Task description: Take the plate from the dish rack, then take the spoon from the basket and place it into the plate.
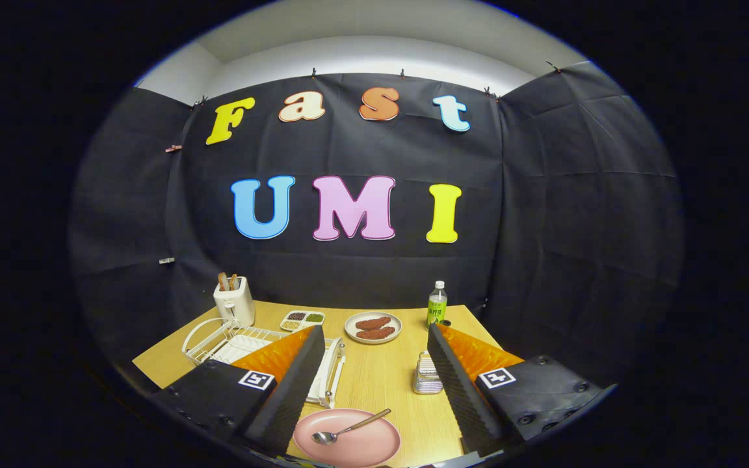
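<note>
We read the scene from the light wooden table (374, 380) downward in size. The white wire dish rack (231, 341) stands beyond the left finger, with no plate visible in it. The round pink plate (348, 445) lies flat on the table between the fingers, near their bases. The metal spoon (347, 429) rests in it, bowl down, handle angled up to the right. Our gripper (374, 335) hangs above, fingers spread wide and holding nothing; we judge the placement complete.
</note>
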### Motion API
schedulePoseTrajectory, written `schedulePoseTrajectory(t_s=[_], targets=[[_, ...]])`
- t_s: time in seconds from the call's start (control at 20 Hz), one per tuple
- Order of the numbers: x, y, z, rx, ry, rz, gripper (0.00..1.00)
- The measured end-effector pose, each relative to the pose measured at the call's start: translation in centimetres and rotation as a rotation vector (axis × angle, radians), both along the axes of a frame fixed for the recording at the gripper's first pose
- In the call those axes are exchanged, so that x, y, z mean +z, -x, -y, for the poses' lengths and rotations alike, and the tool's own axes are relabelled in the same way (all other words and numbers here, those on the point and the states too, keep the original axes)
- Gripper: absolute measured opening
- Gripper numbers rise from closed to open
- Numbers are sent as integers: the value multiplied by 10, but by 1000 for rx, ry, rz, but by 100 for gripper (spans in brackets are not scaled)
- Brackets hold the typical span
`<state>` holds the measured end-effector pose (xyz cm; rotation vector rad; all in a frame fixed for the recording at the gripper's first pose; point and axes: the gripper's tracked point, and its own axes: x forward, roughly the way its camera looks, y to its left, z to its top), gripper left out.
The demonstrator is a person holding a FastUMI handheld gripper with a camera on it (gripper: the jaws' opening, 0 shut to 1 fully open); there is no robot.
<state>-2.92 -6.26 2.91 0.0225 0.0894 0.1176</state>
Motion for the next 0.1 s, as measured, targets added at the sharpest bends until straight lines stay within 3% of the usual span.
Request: schedulePoseTrajectory(t_s=[0.1], targets=[[3, -4, 4, 15, 23, 13, 98]])
